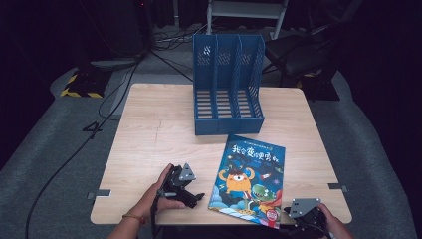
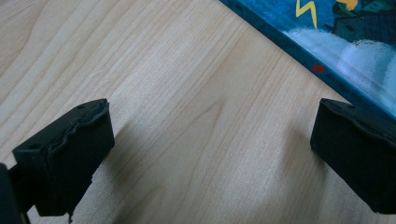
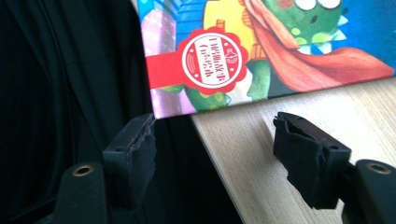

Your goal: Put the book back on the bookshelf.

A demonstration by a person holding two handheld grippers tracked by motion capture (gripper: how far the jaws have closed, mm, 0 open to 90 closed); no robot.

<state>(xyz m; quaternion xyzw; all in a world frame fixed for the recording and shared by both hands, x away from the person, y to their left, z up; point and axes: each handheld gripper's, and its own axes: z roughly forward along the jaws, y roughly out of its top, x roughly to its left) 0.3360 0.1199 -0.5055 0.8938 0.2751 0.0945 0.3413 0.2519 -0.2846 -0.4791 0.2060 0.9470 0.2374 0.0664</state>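
The table (image 1: 149, 129) is carrying two items. A blue file rack (image 1: 228, 82) is standing upright at the far centre, its three slots facing the near side, so flat items can be slid in from the person's position. The book (image 1: 250, 180) is lying flat, cover up, on the near right of the table, well apart from the rack. Its near corner is projecting past the table's near edge, which is leaving that corner free to be gripped from above and below.

The right hand-held gripper (image 1: 304, 211) is sitting at the near right edge, just beside that overhanging corner. In the right gripper view its jaws are standing wide apart, one just under the book (image 3: 261, 51) corner and the other over bare wood; nothing is pressed between them.

The left hand-held gripper (image 1: 191, 196) is resting low on the table to the left of the book, pointing toward its left edge. Its jaws are also standing open over bare wood, holding nothing, with the book's (image 2: 336, 51) edge just beyond one jaw. Judged placement: steadying position while the right side takes the corner.
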